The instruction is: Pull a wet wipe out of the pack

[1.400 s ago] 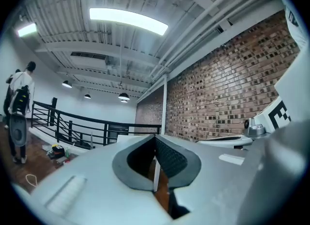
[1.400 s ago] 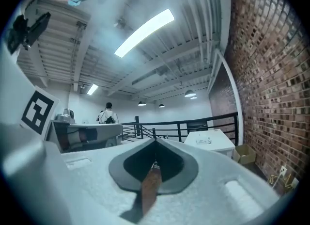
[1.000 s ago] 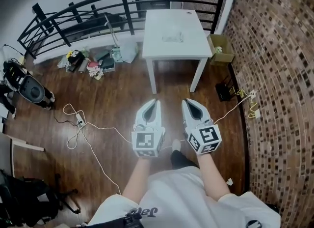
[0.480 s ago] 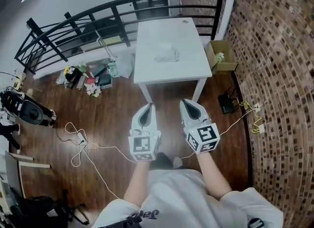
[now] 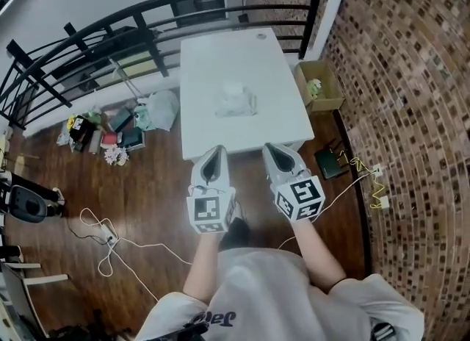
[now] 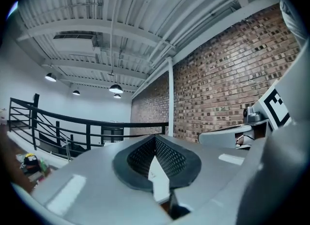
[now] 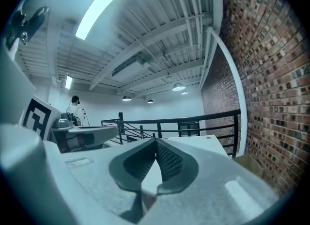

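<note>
The wet wipe pack (image 5: 235, 102), a pale crinkled packet, lies near the middle of the white table (image 5: 198, 75) in the head view. My left gripper (image 5: 217, 150) and right gripper (image 5: 269, 148) are held side by side at the table's near edge, pointing toward the pack and well short of it. Both are shut with nothing between the jaws. In the left gripper view the left gripper (image 6: 155, 136) has its tips together. The right gripper (image 7: 156, 140) also has its tips together, with the table (image 7: 206, 142) just beyond them. The pack is hidden in both gripper views.
A black railing (image 5: 139, 20) runs behind the table. A brick wall (image 5: 411, 75) stands at the right, with a cardboard box (image 5: 321, 86) and a black device (image 5: 328, 162) on the floor beside the table. Clutter (image 5: 110, 130) and white cables (image 5: 110, 237) lie at the left.
The person has walked toward the table, which has come closer and grown larger. Both grippers, still shut, have come from over the floor to the table's near edge.
</note>
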